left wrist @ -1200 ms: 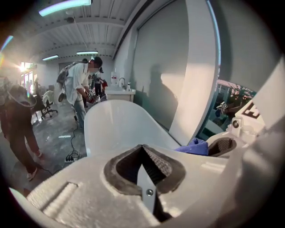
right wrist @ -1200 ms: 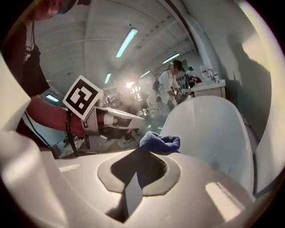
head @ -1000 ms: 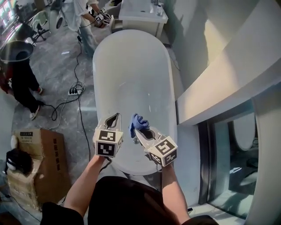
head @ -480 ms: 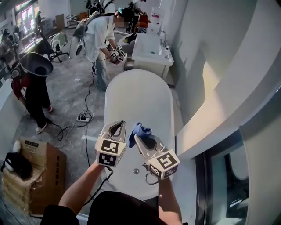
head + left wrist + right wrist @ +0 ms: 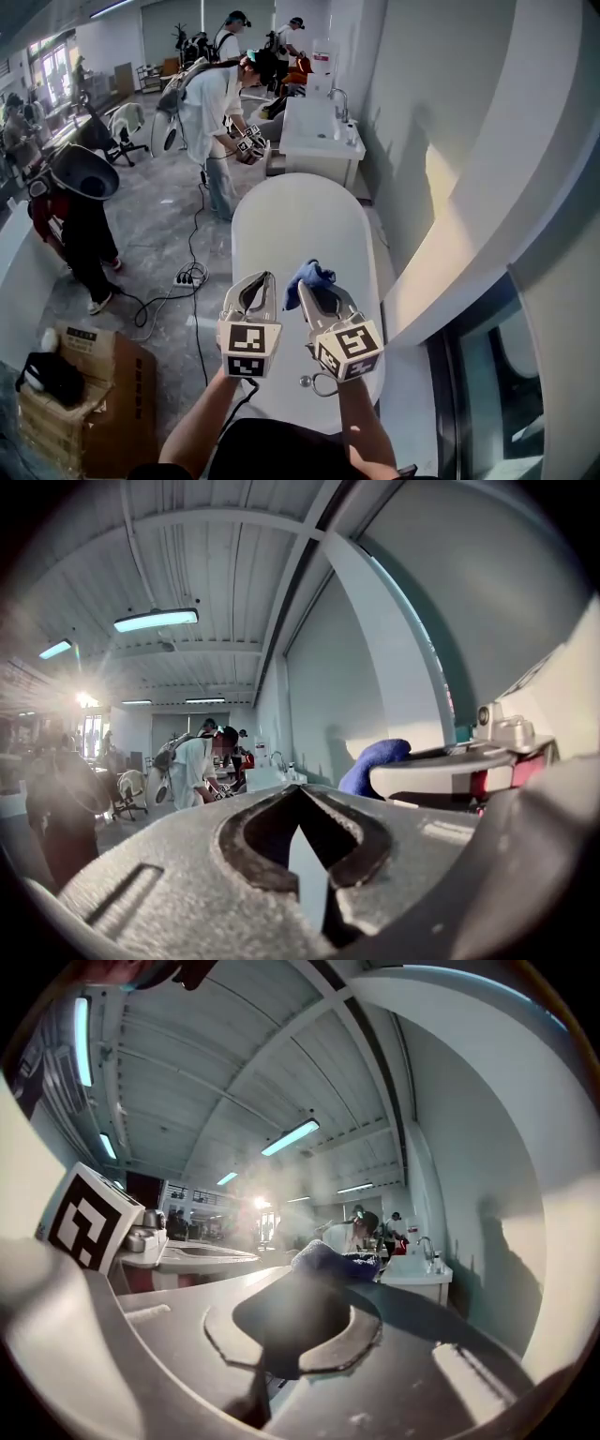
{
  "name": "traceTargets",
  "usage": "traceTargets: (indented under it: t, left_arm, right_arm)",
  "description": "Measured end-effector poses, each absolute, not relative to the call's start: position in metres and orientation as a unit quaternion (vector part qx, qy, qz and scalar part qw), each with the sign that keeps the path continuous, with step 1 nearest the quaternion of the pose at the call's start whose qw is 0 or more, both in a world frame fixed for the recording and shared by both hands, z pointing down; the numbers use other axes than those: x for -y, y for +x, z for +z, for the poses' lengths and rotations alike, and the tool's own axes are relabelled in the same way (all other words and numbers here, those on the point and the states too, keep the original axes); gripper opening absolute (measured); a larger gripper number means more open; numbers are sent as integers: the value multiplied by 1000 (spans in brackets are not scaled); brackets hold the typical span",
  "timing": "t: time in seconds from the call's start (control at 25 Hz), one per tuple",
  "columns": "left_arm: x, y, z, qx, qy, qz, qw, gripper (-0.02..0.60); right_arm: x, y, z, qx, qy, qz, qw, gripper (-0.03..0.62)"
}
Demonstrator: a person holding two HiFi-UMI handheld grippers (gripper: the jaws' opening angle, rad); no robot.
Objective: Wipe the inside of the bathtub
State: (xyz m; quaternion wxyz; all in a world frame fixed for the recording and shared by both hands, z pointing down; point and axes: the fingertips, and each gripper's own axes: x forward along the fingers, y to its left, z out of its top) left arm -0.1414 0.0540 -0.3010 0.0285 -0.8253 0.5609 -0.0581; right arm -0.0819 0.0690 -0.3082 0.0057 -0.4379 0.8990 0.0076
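The white oval bathtub [image 5: 291, 225] lies below and ahead of me in the head view. Both grippers are held up high above its near end, side by side. My right gripper [image 5: 314, 286] is shut on a blue cloth [image 5: 309, 274], which bunches out past its tips; the cloth also shows in the right gripper view [image 5: 328, 1260] and in the left gripper view [image 5: 375, 761]. My left gripper [image 5: 260, 284] is shut with nothing in it, its jaws meeting at the tips [image 5: 300, 794]. Neither gripper touches the tub.
A white washbasin cabinet [image 5: 319, 131] with a tap stands beyond the tub's far end. A person in white [image 5: 211, 108] stands beside it holding grippers. Cables and a power strip [image 5: 187, 278] lie on the floor left; a cardboard box [image 5: 89, 380] sits at left. A wall ledge [image 5: 450, 234] runs right.
My head has tilted up, so more of the room shows and the tub looks smaller. Both grippers have risen together, the blue cloth still held in the right one.
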Motion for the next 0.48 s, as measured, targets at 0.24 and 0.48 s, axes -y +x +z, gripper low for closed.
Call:
traceTargets:
  t: [0.24, 0.48]
  left_arm:
    - [-66, -123, -292, -546, -835, -54, 30, 2]
    - [-73, -113, -292, -535, -842, -55, 35, 2]
  right_arm:
    - [-81, -72, -298, -891, -455, 7, -7, 19]
    - [-91, -60, -299, -885, -465, 14, -3, 20]
